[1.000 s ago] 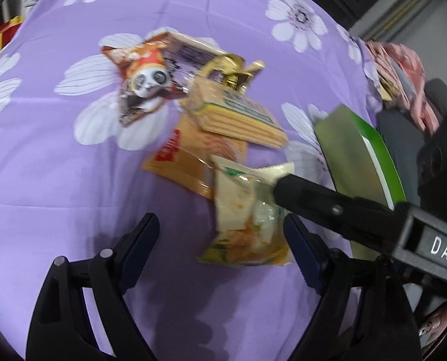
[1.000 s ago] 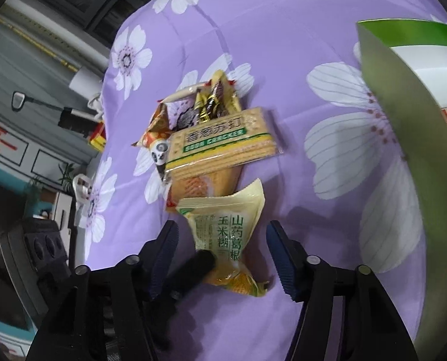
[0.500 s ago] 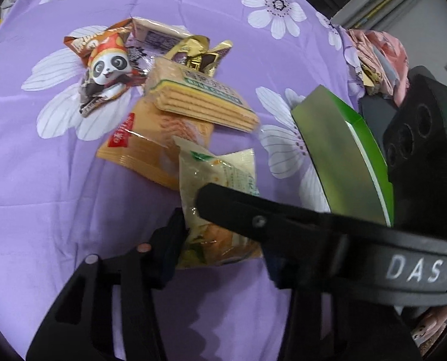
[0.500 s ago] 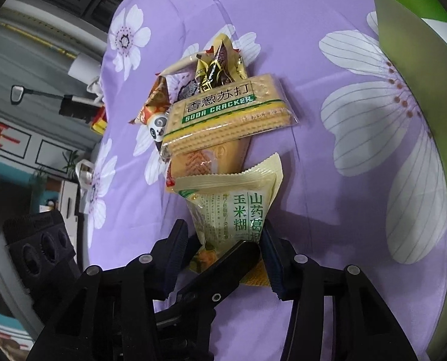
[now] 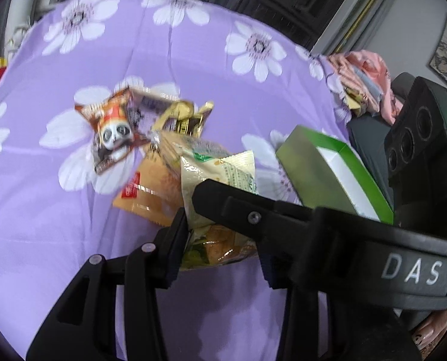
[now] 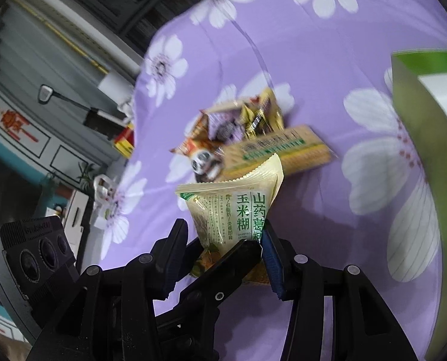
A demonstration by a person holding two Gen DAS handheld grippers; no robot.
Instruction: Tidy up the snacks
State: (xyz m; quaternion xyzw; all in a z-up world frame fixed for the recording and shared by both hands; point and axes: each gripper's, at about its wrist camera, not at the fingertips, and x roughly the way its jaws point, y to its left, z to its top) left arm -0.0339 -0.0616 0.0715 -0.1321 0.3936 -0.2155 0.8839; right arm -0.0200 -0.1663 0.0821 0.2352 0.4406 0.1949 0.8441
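Both grippers, left (image 5: 223, 228) and right (image 6: 223, 249), seem clamped on the cream snack pouch (image 6: 235, 210), jaws angled down.

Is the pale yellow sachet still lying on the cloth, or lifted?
Lifted: both grippers pinch the sachet, its top standing above the cloth.

The right gripper (image 5: 283, 210) hides the left gripper's (image 5: 220, 240) right finger. The pouch's (image 6: 238, 210) bottom sits hidden between fingers. The box (image 6: 428, 120) runs off-frame. The snack pile (image 5: 151, 138) is blurred.
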